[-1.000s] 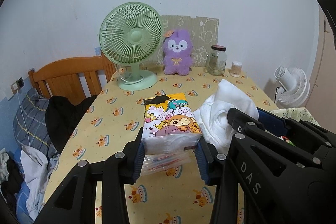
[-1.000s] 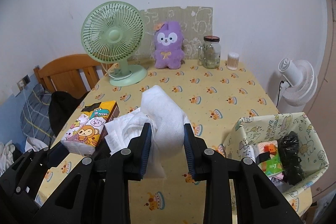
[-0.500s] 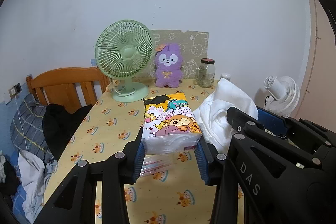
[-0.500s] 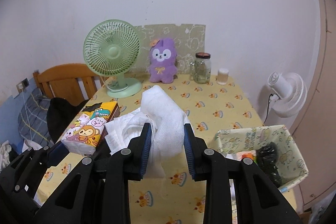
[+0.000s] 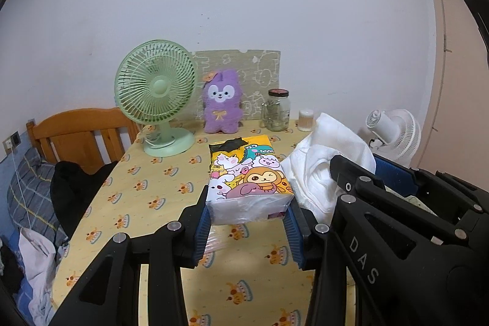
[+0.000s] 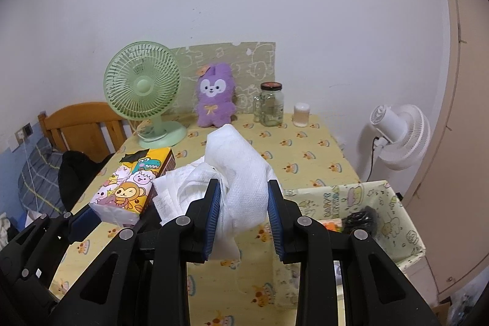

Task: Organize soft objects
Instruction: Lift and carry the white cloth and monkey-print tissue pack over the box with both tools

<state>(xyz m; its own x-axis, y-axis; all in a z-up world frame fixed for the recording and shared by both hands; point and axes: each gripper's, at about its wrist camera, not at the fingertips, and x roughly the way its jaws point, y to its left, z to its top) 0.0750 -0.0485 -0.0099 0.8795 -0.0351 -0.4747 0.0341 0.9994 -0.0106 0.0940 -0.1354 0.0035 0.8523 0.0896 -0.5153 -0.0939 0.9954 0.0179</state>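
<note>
Tissue pack [image 5: 249, 184] clamped above table [image 5: 146, 200], clear of its edges.

The middle of the table [image 6: 305, 155] ahead of me lies bare, and either gripper could pass there. Along its far edge stand the green fan [image 5: 156, 93] near the far left corner, the purple plush [image 5: 222, 106], the glass jar [image 6: 270, 104] and a small white container [image 6: 301, 114]. At the right edge the patterned bin [image 6: 397, 203] blocks the way, with the white standing fan [image 6: 397, 136] beyond it. A wooden chair [image 5: 82, 133] crowds the left edge.
</note>
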